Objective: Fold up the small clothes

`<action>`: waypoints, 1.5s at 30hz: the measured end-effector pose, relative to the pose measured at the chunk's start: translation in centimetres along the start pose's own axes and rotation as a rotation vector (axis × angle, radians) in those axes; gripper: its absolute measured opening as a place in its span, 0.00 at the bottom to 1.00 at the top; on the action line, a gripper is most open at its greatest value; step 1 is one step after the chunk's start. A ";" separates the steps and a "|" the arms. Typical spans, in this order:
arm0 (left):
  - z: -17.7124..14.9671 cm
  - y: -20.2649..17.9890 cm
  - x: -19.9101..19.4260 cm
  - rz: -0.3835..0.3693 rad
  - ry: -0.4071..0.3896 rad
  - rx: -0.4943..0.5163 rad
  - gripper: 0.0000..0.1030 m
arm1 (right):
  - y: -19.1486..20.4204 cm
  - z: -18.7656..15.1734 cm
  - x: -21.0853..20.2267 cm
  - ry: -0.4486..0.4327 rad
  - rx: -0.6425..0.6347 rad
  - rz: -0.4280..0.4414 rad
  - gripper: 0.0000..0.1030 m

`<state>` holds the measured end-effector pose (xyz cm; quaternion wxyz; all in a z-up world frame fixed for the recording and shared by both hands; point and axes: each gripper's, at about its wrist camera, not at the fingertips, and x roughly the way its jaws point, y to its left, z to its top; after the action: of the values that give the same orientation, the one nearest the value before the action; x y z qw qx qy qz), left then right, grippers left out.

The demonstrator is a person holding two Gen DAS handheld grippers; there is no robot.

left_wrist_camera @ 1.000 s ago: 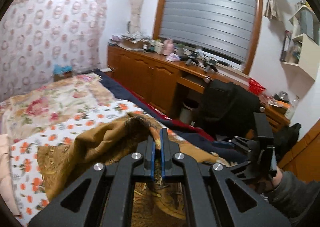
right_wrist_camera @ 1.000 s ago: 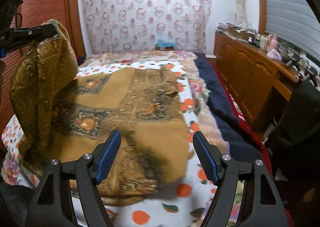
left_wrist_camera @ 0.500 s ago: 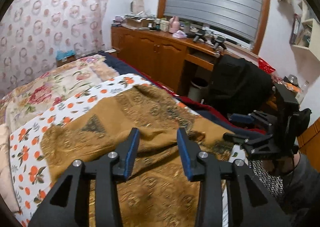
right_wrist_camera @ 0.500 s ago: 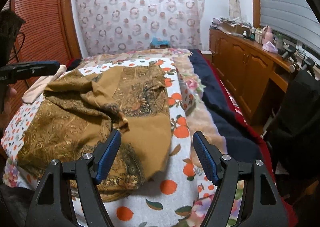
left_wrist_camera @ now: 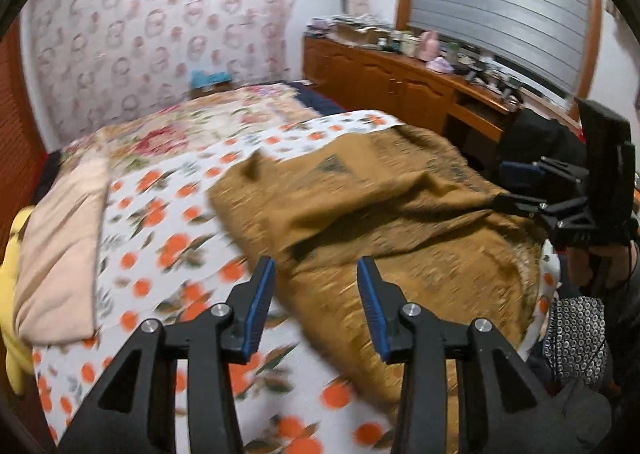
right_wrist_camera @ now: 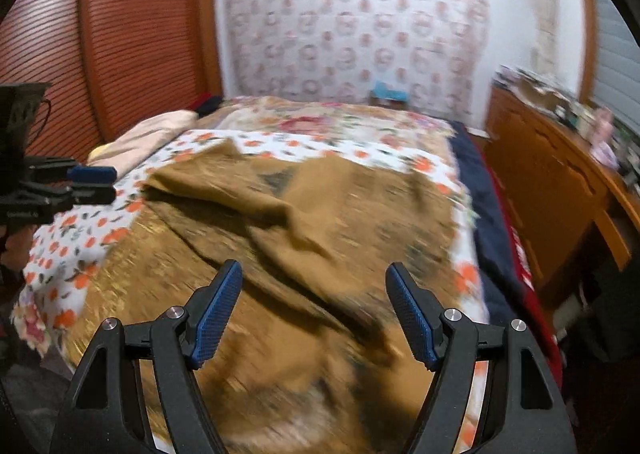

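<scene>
Left wrist: one brown cloth [left_wrist_camera: 384, 221], two spread grippers, left gripper [left_wrist_camera: 316, 306], right gripper [left_wrist_camera: 516, 185].

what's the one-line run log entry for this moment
stage: fold released | left claw: open, just opened, nothing between | right claw: open, empty | brown garment: rumpled on floral bedspread

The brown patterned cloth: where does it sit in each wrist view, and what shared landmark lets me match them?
Left wrist view: the brown patterned cloth lies rumpled on the bed, centre to right, beyond the open left tool.
Right wrist view: it fills the centre and lower middle, under and ahead of the open right tool.
Shared landmark: the small teal object at the foot of the patterned curtain, also in the right wrist view.
</scene>
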<state>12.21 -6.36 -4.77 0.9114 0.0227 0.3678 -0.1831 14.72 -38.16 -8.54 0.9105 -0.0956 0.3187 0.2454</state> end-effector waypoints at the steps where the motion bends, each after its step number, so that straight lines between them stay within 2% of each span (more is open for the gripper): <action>1: -0.5 0.7 -0.2 0.010 0.001 -0.019 0.40 | 1.0 0.8 0.8 0.003 -0.025 0.024 0.74; 8: -2.6 3.8 -1.4 0.047 -0.013 -0.091 0.40 | 7.1 4.9 5.6 0.044 -0.162 0.146 0.74; 15: -3.8 5.2 -1.8 0.048 -0.025 -0.128 0.40 | 12.0 7.2 9.4 0.080 -0.230 0.252 0.74; 19: -4.4 5.6 -1.8 0.055 -0.020 -0.138 0.40 | 13.6 7.5 12.0 0.129 -0.245 0.261 0.74; 22: -4.7 5.8 -1.7 0.057 -0.017 -0.147 0.40 | 13.7 7.3 13.6 0.163 -0.257 0.225 0.66; 23: -4.8 5.8 -1.7 0.055 -0.016 -0.150 0.40 | 13.6 7.2 13.9 0.173 -0.253 0.229 0.60; 24: -4.9 5.9 -1.6 0.052 -0.013 -0.152 0.40 | 13.4 7.1 14.2 0.184 -0.253 0.229 0.47; 25: -5.0 5.9 -1.5 0.051 -0.012 -0.152 0.40 | 13.3 7.0 14.5 0.197 -0.262 0.227 0.39; 26: -5.1 5.9 -1.5 0.050 -0.011 -0.153 0.40 | 13.1 7.0 14.5 0.202 -0.265 0.231 0.20; 27: -5.2 5.9 -1.4 0.048 -0.010 -0.152 0.40 | 12.6 7.1 14.3 0.197 -0.261 0.234 0.09; 30: -5.2 5.7 -1.3 0.040 -0.009 -0.149 0.40 | 10.9 8.1 12.8 0.152 -0.237 0.232 0.06; 37: -4.9 4.9 -1.1 0.024 -0.015 -0.142 0.40 | 3.5 12.0 9.9 0.063 -0.139 0.099 0.05; 45: -4.6 4.0 -1.1 0.007 -0.017 -0.126 0.40 | -4.3 13.8 11.9 0.110 -0.023 -0.053 0.04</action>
<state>9.77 -1.47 -7.75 0.9148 -0.0351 0.3706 -0.1568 32.27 -32.68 -5.23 0.8967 -0.1276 0.3627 0.2194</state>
